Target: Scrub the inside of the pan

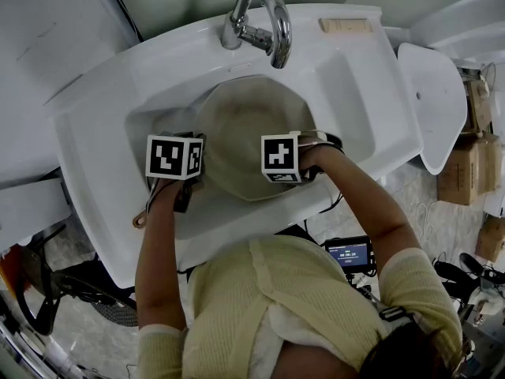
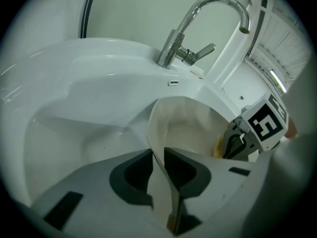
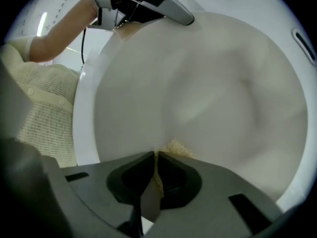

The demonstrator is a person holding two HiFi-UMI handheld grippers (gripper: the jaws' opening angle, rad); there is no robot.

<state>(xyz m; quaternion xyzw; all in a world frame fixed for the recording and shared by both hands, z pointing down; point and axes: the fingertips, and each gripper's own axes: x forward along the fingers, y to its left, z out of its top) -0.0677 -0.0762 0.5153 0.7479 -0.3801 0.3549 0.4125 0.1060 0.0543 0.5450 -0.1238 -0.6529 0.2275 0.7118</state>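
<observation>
A cream-coloured pan point(image 1: 241, 129) lies tilted in the white sink basin point(image 1: 102, 133). Its wooden-tipped handle point(image 1: 142, 218) sticks out over the near left rim. My left gripper point(image 2: 157, 155) is shut on the pan's edge, whose thin wall point(image 2: 159, 182) runs between the jaws. My right gripper point(image 3: 154, 155) is inside the pan, shut on a yellow sponge point(image 3: 177, 148) that presses on the pan's inner surface point(image 3: 208, 98). In the left gripper view, the right gripper point(image 2: 234, 144) and the sponge point(image 2: 218, 147) show at the pan's right side.
A chrome faucet point(image 1: 260, 18) arches over the back of the sink. A small beige block point(image 1: 345, 25) rests on the back ledge. To the right stand a white oval fixture point(image 1: 434, 101) and cardboard boxes point(image 1: 461, 164). The person stands close against the sink front.
</observation>
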